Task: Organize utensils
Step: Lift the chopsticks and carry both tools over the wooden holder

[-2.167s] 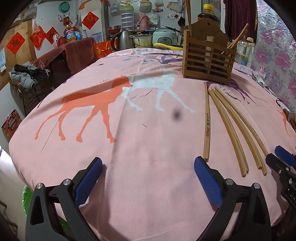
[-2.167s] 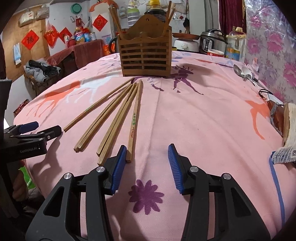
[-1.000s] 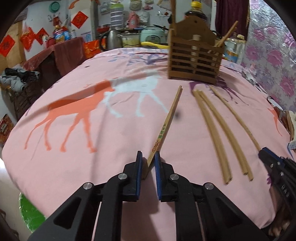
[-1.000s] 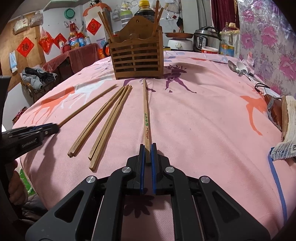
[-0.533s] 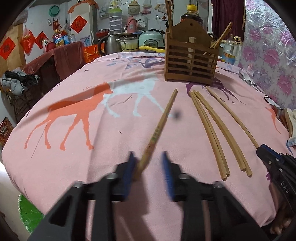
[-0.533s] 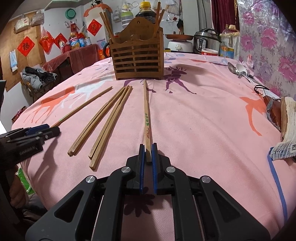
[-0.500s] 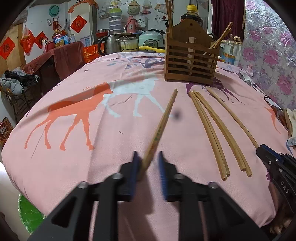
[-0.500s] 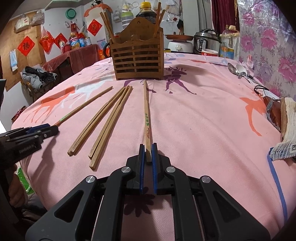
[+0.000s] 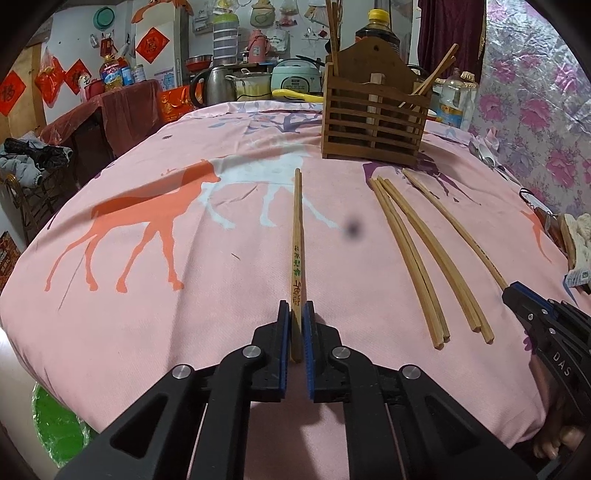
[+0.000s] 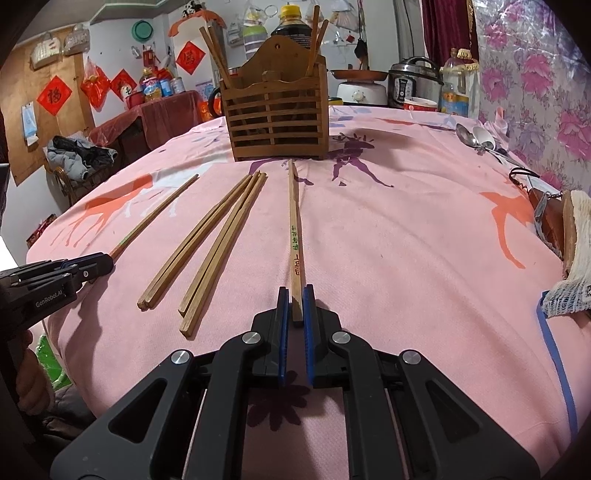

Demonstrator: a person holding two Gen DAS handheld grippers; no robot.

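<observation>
On the pink cloth point(image 9: 221, 314), one chopstick point(image 9: 296, 258) is now clamped by the left gripper point(image 9: 296, 332) after re-closing, another chopstick point(image 10: 294, 236) by the right gripper point(image 10: 294, 317), both ready for the holder point(image 10: 275, 122).

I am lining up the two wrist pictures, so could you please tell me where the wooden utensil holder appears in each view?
Left wrist view: the wooden utensil holder stands upper right of centre, beyond the chopstick pinched in the left gripper.
Right wrist view: the holder stands top centre, straight beyond the chopstick in the right gripper.
Shared landmark: the dark bottle with the yellow cap behind the holder.
</observation>
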